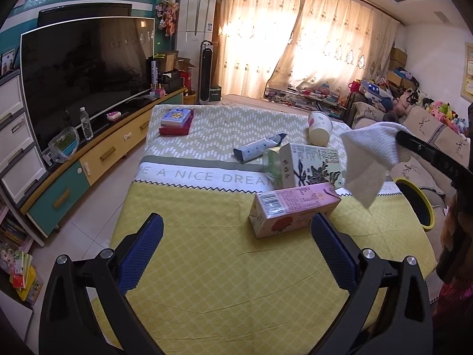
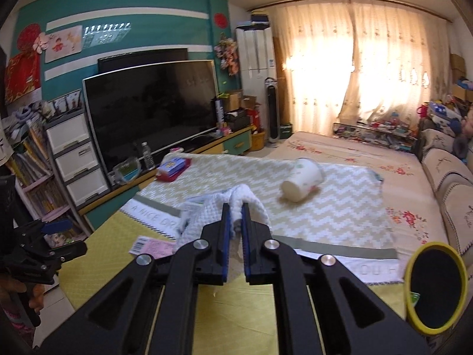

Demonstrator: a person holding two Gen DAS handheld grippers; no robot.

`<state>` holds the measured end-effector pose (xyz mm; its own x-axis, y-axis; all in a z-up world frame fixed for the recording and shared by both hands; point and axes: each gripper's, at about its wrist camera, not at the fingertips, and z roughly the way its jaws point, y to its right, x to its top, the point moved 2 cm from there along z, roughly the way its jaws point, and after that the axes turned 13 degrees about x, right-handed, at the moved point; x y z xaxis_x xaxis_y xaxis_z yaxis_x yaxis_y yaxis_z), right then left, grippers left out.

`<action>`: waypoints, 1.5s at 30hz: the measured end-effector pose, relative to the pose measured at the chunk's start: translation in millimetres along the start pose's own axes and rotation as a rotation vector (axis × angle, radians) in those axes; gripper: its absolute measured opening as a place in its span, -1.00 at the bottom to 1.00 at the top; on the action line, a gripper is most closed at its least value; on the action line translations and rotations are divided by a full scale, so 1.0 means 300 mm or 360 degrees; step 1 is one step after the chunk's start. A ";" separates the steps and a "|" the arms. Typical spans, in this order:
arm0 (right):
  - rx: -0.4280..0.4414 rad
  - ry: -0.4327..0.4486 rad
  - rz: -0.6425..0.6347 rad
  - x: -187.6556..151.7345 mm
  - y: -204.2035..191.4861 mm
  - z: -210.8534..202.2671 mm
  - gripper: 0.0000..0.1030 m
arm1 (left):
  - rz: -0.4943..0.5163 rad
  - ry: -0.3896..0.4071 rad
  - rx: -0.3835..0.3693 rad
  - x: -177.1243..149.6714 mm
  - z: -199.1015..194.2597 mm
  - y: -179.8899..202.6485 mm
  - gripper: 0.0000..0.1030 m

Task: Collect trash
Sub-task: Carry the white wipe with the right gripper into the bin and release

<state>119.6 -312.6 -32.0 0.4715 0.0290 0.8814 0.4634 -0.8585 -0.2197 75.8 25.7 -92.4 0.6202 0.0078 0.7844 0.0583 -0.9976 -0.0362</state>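
My right gripper (image 2: 235, 210) is shut on a white crumpled tissue (image 2: 251, 201) and holds it above the bed. In the left wrist view the tissue (image 1: 369, 159) hangs from the right gripper (image 1: 399, 135) at the right. My left gripper (image 1: 236, 220) is open over the yellow bedspread, just short of a pink drink carton (image 1: 292, 210) lying on its side. Behind the pink carton lie a green-and-white carton (image 1: 310, 167), a blue wrapper (image 1: 260, 148) and a tipped paper cup (image 1: 319, 127). A black bin with a yellow rim (image 2: 409, 284) stands at the bed's right side.
A red and blue stack of books (image 1: 176, 121) lies at the bed's far left. A large TV (image 1: 85, 74) on a low cabinet runs along the left, with a water bottle (image 1: 86, 123) in front of it. A sofa with soft toys (image 1: 437, 124) lines the right.
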 end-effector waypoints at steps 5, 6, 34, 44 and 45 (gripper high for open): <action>-0.0171 0.0046 0.0093 -0.008 0.159 -0.085 -0.86 | 0.0041 0.0014 -0.0040 0.021 0.006 0.072 0.91; -0.0217 0.0056 0.0112 -0.012 0.196 -0.106 -0.86 | 0.0051 0.0015 -0.0047 0.025 0.008 0.087 0.91; -0.1014 -0.0106 0.0519 -0.297 0.911 -0.280 -0.79 | 0.0233 -0.0009 -0.0205 0.071 0.065 0.364 0.91; -0.0998 -0.0071 0.0544 -0.281 0.889 -0.279 -0.40 | 0.0241 -0.0031 -0.0216 0.065 0.087 0.366 0.91; -0.0980 -0.0053 0.0537 -0.272 0.872 -0.282 -0.37 | 0.0242 -0.0035 -0.0219 0.064 0.092 0.365 0.91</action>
<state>138.9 -582.8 -126.1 0.5420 -0.2830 0.7913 -0.2169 -0.9568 -0.1936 115.8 -81.5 -98.4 0.6305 -0.1439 0.7627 -0.1439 -0.9873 -0.0674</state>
